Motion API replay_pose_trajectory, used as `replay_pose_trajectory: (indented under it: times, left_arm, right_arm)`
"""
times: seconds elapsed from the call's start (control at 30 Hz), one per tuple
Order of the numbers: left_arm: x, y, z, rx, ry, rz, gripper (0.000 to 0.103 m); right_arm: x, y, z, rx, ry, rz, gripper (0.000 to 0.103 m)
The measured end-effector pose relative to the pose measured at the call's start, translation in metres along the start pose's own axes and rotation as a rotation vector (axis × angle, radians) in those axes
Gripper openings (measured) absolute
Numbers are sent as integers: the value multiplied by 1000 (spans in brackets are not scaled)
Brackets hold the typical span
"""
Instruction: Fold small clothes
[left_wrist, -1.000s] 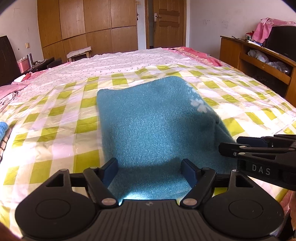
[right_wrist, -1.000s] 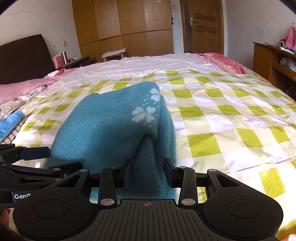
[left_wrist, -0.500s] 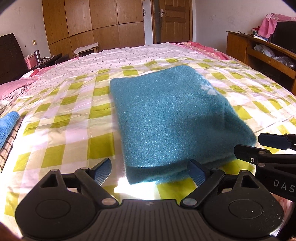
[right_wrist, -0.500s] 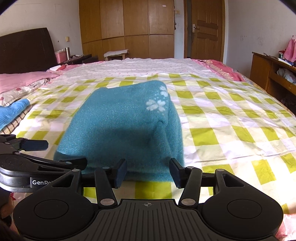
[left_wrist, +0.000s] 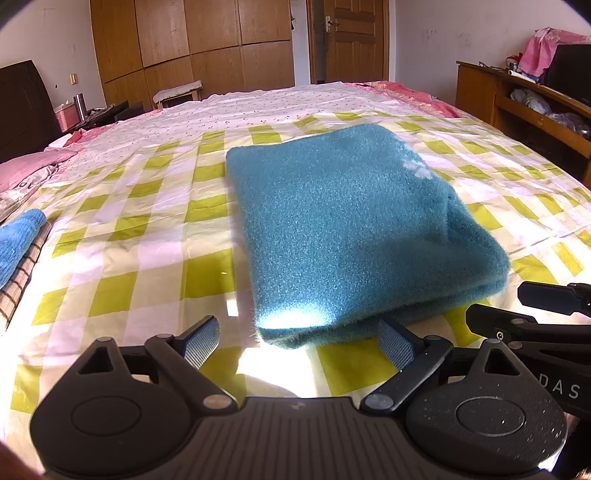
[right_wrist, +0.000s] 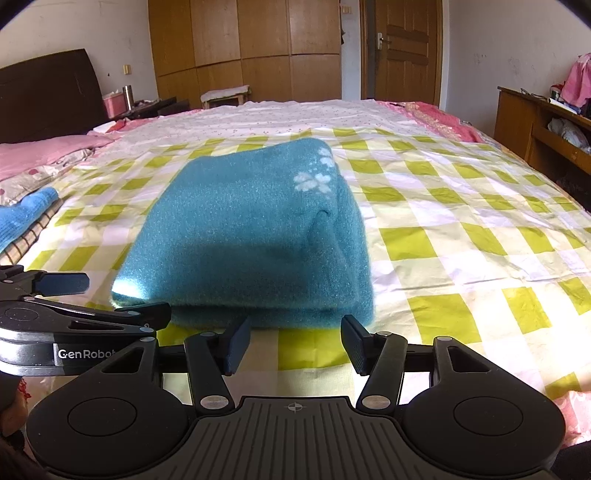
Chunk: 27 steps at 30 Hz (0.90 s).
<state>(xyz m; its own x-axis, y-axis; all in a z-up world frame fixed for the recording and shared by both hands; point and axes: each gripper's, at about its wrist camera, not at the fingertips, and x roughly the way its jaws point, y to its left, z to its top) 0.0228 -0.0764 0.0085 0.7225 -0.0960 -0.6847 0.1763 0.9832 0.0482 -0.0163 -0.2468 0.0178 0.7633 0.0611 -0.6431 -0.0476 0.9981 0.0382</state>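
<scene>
two grippers, both empty. my left gripper (left_wrist: 297, 345) has its jaws spread wide, just short of the near edge of the teal fleece garment (left_wrist: 354, 229); my right gripper (right_wrist: 295, 341) is parted a little less, also just short of that edge, nothing between the pads. each tool shows at the edge of the other's view, side by side.

garment lies folded in a thick rectangular bundle on the yellow-and-white checked bedsheet (right_wrist: 461, 236), near the foot of the bed and right in front of me. white flower print (right_wrist: 314, 181) sits toward the far right of the top face. right side looks lumpier, with a tuck or crease running down it; left side is flatter. near edge shows stacked layers.

handling judgement: soft, fuzzy, light, no stiffness at all. it will sag and slump wherever it is not supported, and the layers can slide apart if i pinch only the top one. pile looks grippy against the ribbed pads, so slipping out is not my main worry; the bundle opening up is.

where to hold: the two near corners, one per gripper, jaws closing over the full stack from the edge inward. the right corner is bulkier, so i would open wider there.

blue knit item (left_wrist: 18, 243) lies at far left on a brown striped cloth (left_wrist: 22, 280), well apart.
</scene>
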Motion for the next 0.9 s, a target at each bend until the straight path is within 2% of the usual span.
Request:
replay_pose_trajectory:
  times: [0.27, 0.9]
  left_arm:
    - [0, -2, -4, 18, 9, 25, 98]
    - [4, -2, -5, 14, 31, 22, 98]
  right_arm:
    - [2, 1, -3, 7, 24, 1, 55]
    - [7, 3, -5, 5, 52, -2, 56]
